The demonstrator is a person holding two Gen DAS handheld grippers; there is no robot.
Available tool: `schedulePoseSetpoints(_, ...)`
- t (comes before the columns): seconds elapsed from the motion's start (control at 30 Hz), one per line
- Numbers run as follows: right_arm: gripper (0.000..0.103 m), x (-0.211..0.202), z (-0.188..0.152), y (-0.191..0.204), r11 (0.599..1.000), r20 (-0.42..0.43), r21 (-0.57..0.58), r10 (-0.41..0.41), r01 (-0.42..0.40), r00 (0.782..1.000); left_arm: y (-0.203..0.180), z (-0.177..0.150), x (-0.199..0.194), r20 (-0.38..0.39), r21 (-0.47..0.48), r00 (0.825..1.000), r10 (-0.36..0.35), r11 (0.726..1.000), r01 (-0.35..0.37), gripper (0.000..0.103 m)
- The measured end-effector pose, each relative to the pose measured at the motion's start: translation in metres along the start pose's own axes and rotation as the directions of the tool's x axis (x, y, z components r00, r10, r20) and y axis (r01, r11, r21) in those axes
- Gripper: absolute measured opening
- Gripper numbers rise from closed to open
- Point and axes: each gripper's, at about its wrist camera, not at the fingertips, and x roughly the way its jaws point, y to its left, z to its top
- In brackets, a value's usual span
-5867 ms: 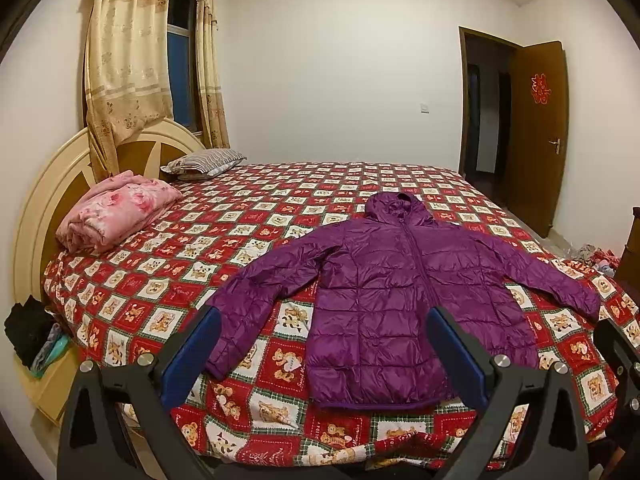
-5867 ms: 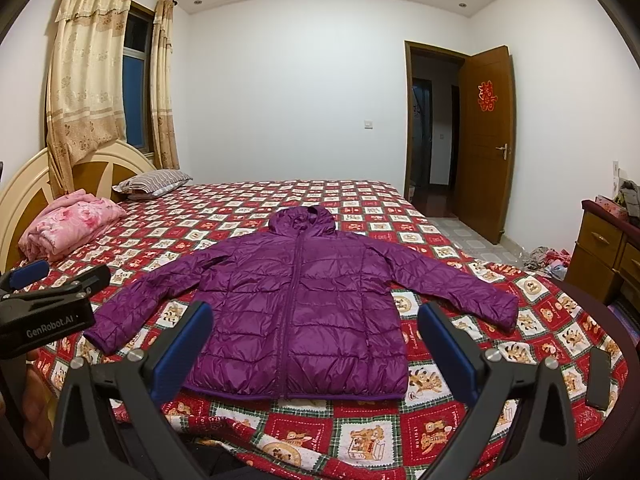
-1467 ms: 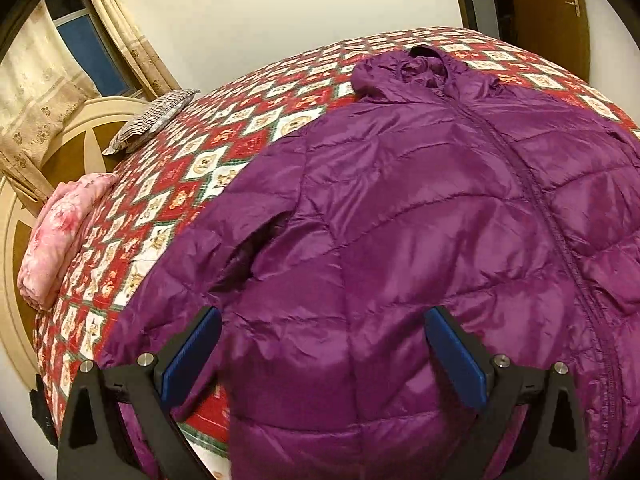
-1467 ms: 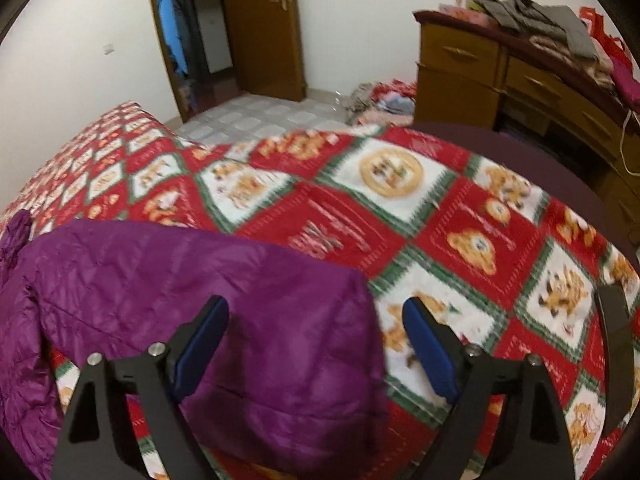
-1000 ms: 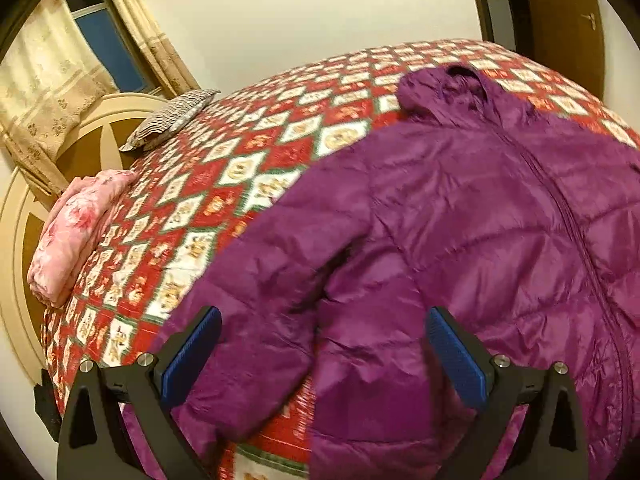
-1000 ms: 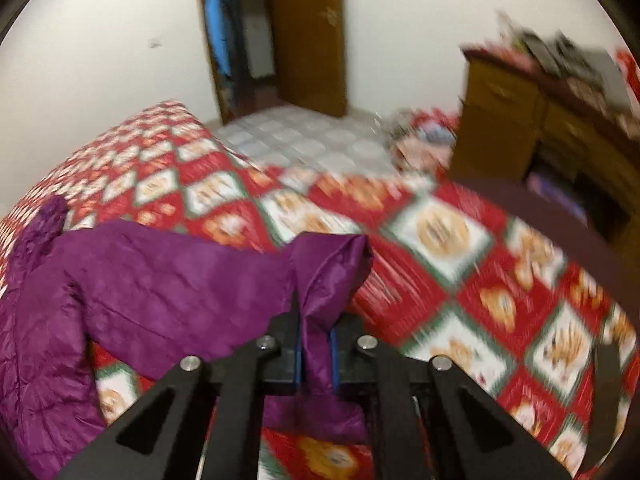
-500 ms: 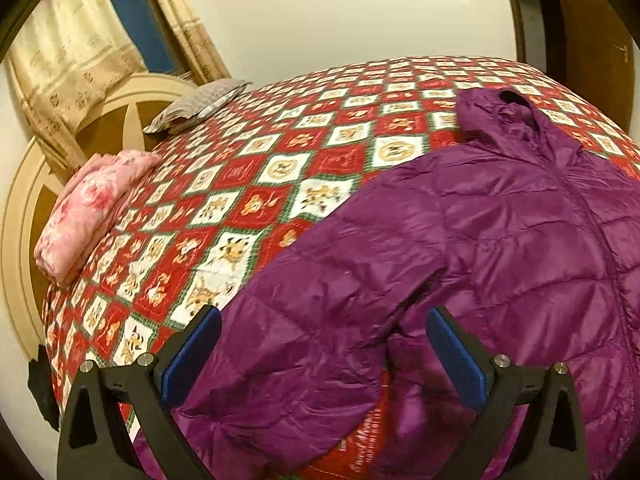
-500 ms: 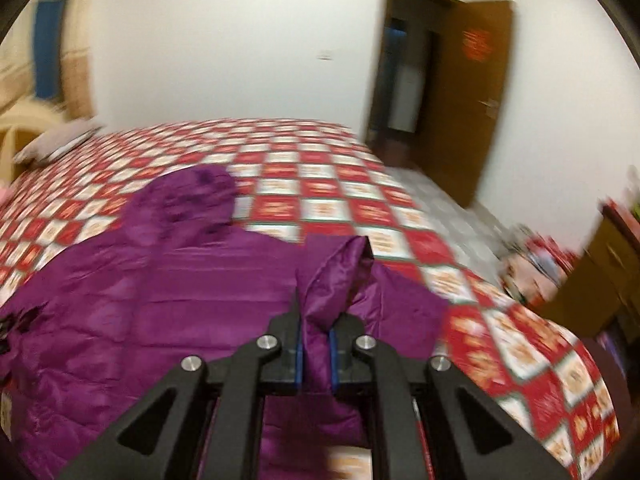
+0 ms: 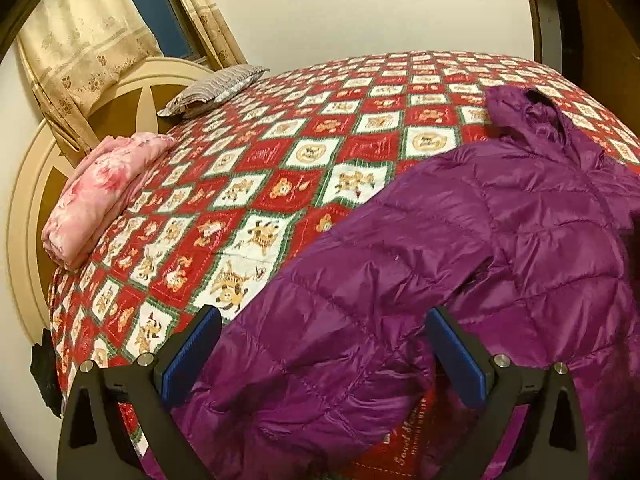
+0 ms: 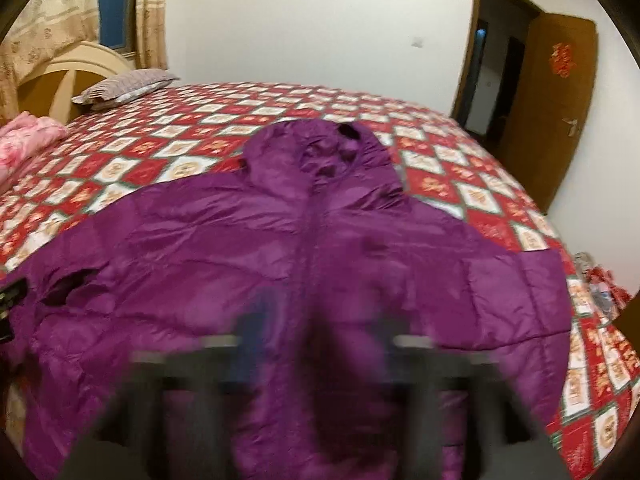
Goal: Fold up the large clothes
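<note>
— Since half a second ago, what has changed?

— Back then the right gripper (image 10: 320, 356) had the cuff of the purple jacket (image 10: 304, 264) pinched upright between its fingers. Now that sleeve (image 10: 516, 296) lies folded in across the jacket's right side, ahead and to the right of the tool, and the fingers are a smear of motion.

— So is the right tool open or shut?

— Cannot tell. The blur hides the gap between its fingers; a blue pad shows only as a streak, with purple fabric behind.

— And the left gripper (image 9: 320, 356)?

— Its jaws stand wide apart, blue pads (image 9: 188, 354) facing each other. The jacket's other sleeve (image 9: 340, 320) runs between them from the body toward the camera, lying on the bedspread (image 9: 256, 184); neither pad presses on it. The view has swung further left than before, so more of the red-and-white checked spread shows.

— Where does the jacket itself sit?

— Flat on the bed, front up, zip closed, hood (image 10: 324, 152) at the far end, directly ahead of the right tool and ahead-right of the left one.

— Anything else around?

— A folded pink blanket (image 9: 100, 192) far to the left of the left gripper, by the headboard (image 9: 132, 96); a grey striped pillow (image 9: 212, 90) beyond it; curtains (image 9: 80, 48) above. Far right of the right tool, a brown door (image 10: 548, 112) stands open.
</note>
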Motion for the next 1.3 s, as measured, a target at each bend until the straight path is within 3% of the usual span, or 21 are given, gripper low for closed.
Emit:
schedulePoseSetpoints(0.1, 0.080, -0.026, -0.008, 0.000, 0.999, 0.015, -0.053, 0.011, -0.011, 1.000, -0.009, 0.008, -0.014, 0.016, -0.012, 1.000, -0.022, 1.000, 0.022, 0.102)
schedulePoseSetpoints(0.2, 0.081, -0.048, -0.020, -0.020, 0.999, 0.023, -0.034, 0.028, -0.027, 0.999, -0.029, 0.016, -0.029, 0.040, -0.009, 0.997, -0.059, 0.998, 0.060, 0.102)
schedulePoseSetpoints(0.37, 0.089, -0.073, -0.047, -0.070, 0.998, 0.042, 0.023, -0.061, 0.060, 0.997, -0.095, 0.025, -0.053, 0.060, 0.059, 0.981, -0.186, 0.981, 0.182, 0.102)
schedulePoseSetpoints(0.5, 0.090, -0.070, -0.072, -0.103, 0.991, -0.015, 0.074, -0.113, 0.114, 0.993, -0.158, 0.032, -0.057, 0.018, 0.107, 0.958, -0.286, 0.953, 0.282, 0.102)
schedulePoseSetpoints(0.6, 0.090, -0.069, -0.086, -0.116, 0.986, -0.036, 0.119, -0.110, 0.113, 0.993, -0.193, 0.032, -0.047, -0.006, 0.144, 0.960, -0.281, 0.949, 0.279, 0.102)
schedulePoseSetpoints(0.67, 0.090, -0.071, -0.091, -0.120, 0.987, -0.038, 0.109, -0.116, 0.119, 0.993, -0.211, 0.030, -0.031, -0.051, 0.157, 0.951, -0.304, 0.938, 0.309, 0.102)
schedulePoseSetpoints(0.7, 0.090, -0.072, -0.094, -0.122, 0.987, -0.039, 0.103, -0.120, 0.123, 0.992, -0.219, 0.028, -0.022, -0.074, 0.162, 0.948, -0.310, 0.934, 0.318, 0.099)
schedulePoseSetpoints(0.77, 0.090, -0.074, -0.099, -0.131, 0.986, -0.038, 0.103, -0.128, 0.131, 0.991, -0.230, 0.023, -0.012, -0.099, 0.179, 0.941, -0.324, 0.924, 0.337, 0.061)
schedulePoseSetpoints(0.8, 0.090, -0.074, -0.102, -0.134, 0.985, -0.041, 0.111, -0.132, 0.136, 0.990, -0.233, 0.021, -0.009, -0.116, 0.185, 0.933, -0.341, 0.916, 0.357, 0.025)
schedulePoseSetpoints(0.83, 0.090, -0.073, -0.105, -0.140, 0.983, -0.047, 0.120, -0.132, 0.136, 0.990, -0.233, 0.021, -0.007, -0.123, 0.181, 0.928, -0.352, 0.911, 0.369, 0.020)
schedulePoseSetpoints(1.07, 0.090, -0.067, -0.123, -0.163, 0.973, -0.086, 0.173, -0.140, 0.153, 0.986, -0.184, 0.034, -0.041, 0.060, 0.187, 0.949, -0.310, 0.937, 0.295, 0.017)
schedulePoseSetpoints(1.17, 0.090, -0.061, -0.129, -0.161, 0.976, -0.102, 0.160, -0.133, 0.148, 0.986, -0.174, 0.027, -0.036, 0.070, 0.225, 0.964, -0.258, 0.945, 0.237, 0.017)
schedulePoseSetpoints(1.3, 0.084, -0.056, -0.129, -0.162, 0.981, -0.137, 0.154, -0.099, 0.120, 0.985, -0.173, 0.006, -0.019, 0.024, 0.235, 0.972, -0.233, 0.946, 0.221, 0.019)
